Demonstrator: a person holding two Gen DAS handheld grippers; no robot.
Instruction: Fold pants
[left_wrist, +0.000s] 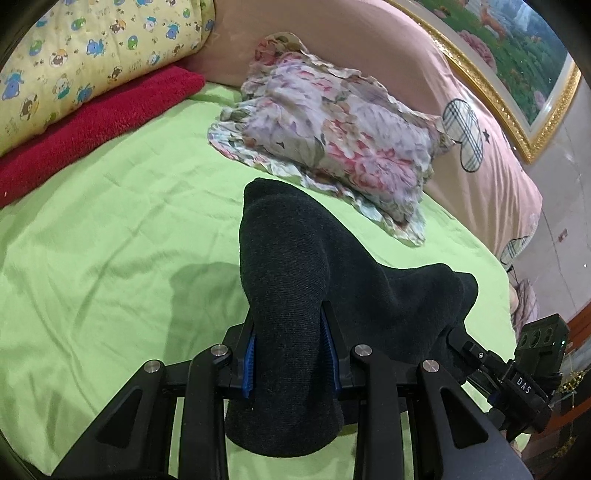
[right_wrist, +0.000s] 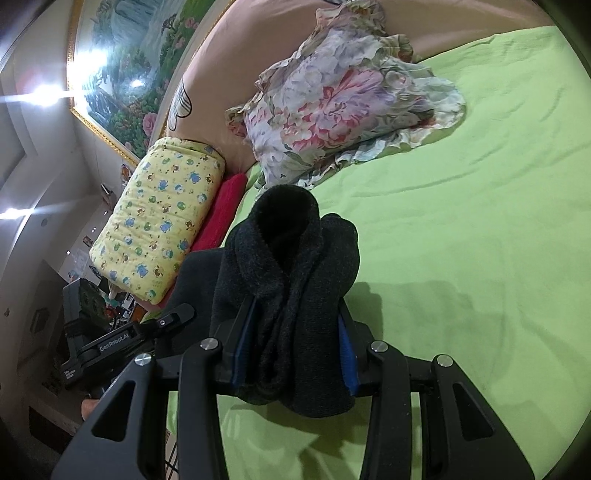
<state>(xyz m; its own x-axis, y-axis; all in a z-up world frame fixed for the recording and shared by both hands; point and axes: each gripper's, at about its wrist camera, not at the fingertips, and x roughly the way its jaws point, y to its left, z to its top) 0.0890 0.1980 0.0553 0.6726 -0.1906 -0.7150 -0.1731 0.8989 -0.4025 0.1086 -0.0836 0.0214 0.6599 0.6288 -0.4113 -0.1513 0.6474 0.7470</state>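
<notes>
While both tools hang above the green sheet (left_wrist: 110, 229), the dark grey pants (left_wrist: 291, 280) stretch between them, lifted off the bed. Seen from the left wrist, the left gripper (left_wrist: 290, 354) has its blue-padded fingers (left_wrist: 248, 363) pinched onto a thick fold of the fabric, which rises toward twelve o'clock and sags below the jaws toward six; more of the cloth drapes off toward three o'clock, where the right gripper's body shows at the frame edge. From the right wrist, the right gripper (right_wrist: 295, 343) is likewise clamped on a bunched roll of the pants (right_wrist: 291, 266), the left tool visible at nine o'clock. Beyond the pants, at twelve o'clock, a floral pillow (left_wrist: 332, 133) lies on the sheet against a pink cushion (left_wrist: 369, 48). At ten o'clock in the left view sit a red towel (left_wrist: 92, 129) and a yellow cartoon-print pillow (left_wrist: 92, 55), touching. A gold-framed painting (left_wrist: 517, 62) hangs behind.
</notes>
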